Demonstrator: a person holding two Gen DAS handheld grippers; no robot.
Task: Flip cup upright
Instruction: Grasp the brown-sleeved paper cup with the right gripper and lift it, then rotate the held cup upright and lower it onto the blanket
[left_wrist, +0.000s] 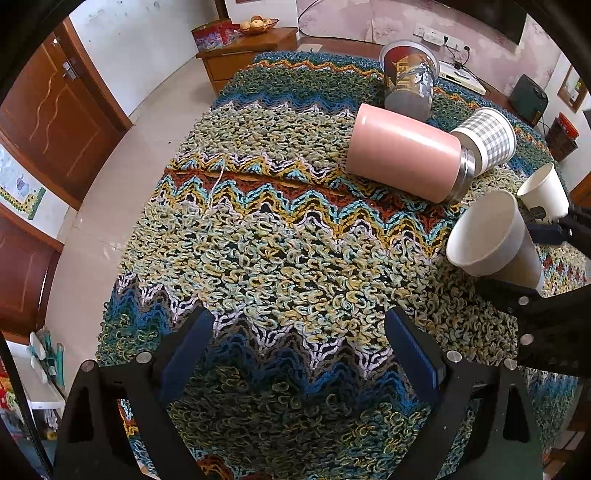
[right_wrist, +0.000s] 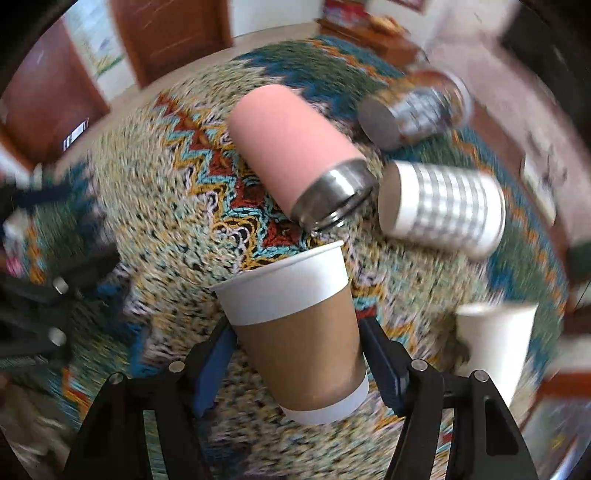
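A brown-and-white paper cup (right_wrist: 299, 332) sits between the fingers of my right gripper (right_wrist: 295, 354), which is shut on it; the cup is tilted, its white rim pointing up and away. It also shows in the left wrist view (left_wrist: 495, 236) at the right edge, held above the knitted cloth. My left gripper (left_wrist: 301, 354) is open and empty over the near part of the cloth (left_wrist: 280, 258). The right wrist view is motion-blurred.
On the cloth lie a pink steel-rimmed tumbler (left_wrist: 402, 155) (right_wrist: 291, 155), a grey-checked cup (left_wrist: 487, 138) (right_wrist: 443, 210) and a printed cup (left_wrist: 408, 79) (right_wrist: 410, 107), all on their sides. A white paper cup (left_wrist: 545, 195) (right_wrist: 495, 339) stands at the right.
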